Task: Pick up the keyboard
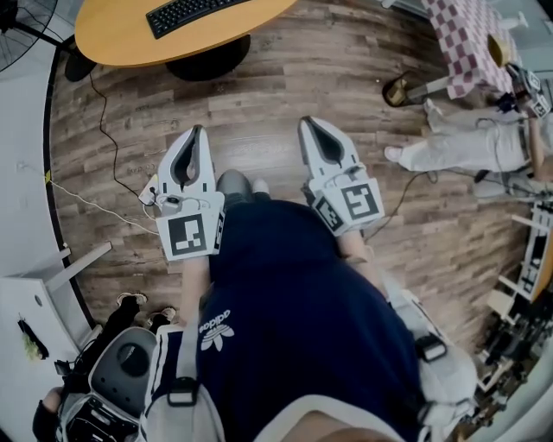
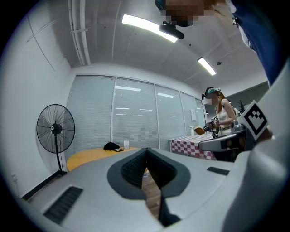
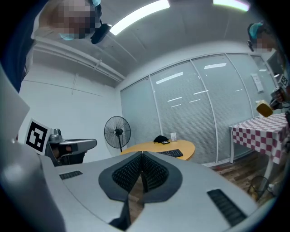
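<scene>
A black keyboard (image 1: 192, 13) lies on the round yellow table (image 1: 130, 39) at the top of the head view, well ahead of both grippers. In the right gripper view the keyboard (image 3: 172, 153) shows on that table's near side. My left gripper (image 1: 200, 129) and right gripper (image 1: 307, 122) are held side by side over the wooden floor, pointing level toward the table. Both are shut with nothing between the jaws. In the left gripper view its own closed jaws (image 2: 146, 150) hide the keyboard; only the yellow table (image 2: 90, 156) shows behind them.
A standing fan (image 3: 117, 132) stands left of the table, and a black item (image 3: 161, 139) with a small cup sits on its far side. A checked-cloth table (image 1: 471, 39) and a seated person (image 1: 471, 142) with grippers are at the right. Cables (image 1: 104, 129) trail across the floor at left.
</scene>
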### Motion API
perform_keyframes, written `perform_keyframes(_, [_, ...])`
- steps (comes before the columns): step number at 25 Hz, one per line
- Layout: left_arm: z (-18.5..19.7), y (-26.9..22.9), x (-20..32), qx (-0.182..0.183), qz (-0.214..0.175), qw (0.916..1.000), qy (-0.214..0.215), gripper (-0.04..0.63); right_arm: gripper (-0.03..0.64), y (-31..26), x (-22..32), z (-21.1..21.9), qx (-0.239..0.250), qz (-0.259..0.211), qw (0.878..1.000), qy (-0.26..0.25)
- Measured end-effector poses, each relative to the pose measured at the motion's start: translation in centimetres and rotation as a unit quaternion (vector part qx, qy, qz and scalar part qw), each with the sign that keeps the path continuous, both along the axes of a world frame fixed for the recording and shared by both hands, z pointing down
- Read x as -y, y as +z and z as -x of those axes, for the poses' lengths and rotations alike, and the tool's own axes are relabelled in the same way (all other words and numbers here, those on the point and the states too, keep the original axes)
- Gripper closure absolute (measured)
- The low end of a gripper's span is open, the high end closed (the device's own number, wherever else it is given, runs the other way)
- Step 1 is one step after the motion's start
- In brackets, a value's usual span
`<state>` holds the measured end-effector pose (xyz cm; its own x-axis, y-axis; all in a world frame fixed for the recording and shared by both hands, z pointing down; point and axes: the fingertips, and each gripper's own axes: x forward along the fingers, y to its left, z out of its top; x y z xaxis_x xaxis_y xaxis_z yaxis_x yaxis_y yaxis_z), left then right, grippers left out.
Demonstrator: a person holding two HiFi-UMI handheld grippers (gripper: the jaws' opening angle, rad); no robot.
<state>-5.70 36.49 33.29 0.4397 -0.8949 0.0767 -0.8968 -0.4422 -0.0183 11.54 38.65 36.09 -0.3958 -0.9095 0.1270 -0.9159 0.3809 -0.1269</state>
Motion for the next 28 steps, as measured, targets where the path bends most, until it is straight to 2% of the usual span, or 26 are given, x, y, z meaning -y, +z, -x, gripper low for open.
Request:
perform_keyframes(4, [-1.2,0.1,0.6,0.002,0.006,1.0,0.007,0.592,0.614,0.5,0.4,-1.1,-0.001,0.008,1.0,0.01])
perform_keyframes(9, [-1.3,0.4,3.7,0.002,0.018,0.9998,0.007,0.592,0.614,1.3,3.2,-1.7,0.002,0.026,1.0,0.015])
perform_keyframes(13, [-0.6,0.8,7.8,0.014,0.025,0.9995,0.016,0.592,0.614,1.4,7.2,-1.3,0.001,0.034,0.999,0.02])
perform_keyframes(22, [0.8,-0.7,19.1,0.009,0.007,0.9992,0.039,0.592,0.614,0.6,17.7,-0.6,-0.003,0.033,0.998,0.049])
perform_keyframes(28, [2.9,-0.6,24.0,0.014,0.001,0.9991,0.04,0.592,0.614,0.1,22.3,1.0,-0.003,0.021,0.998,0.057])
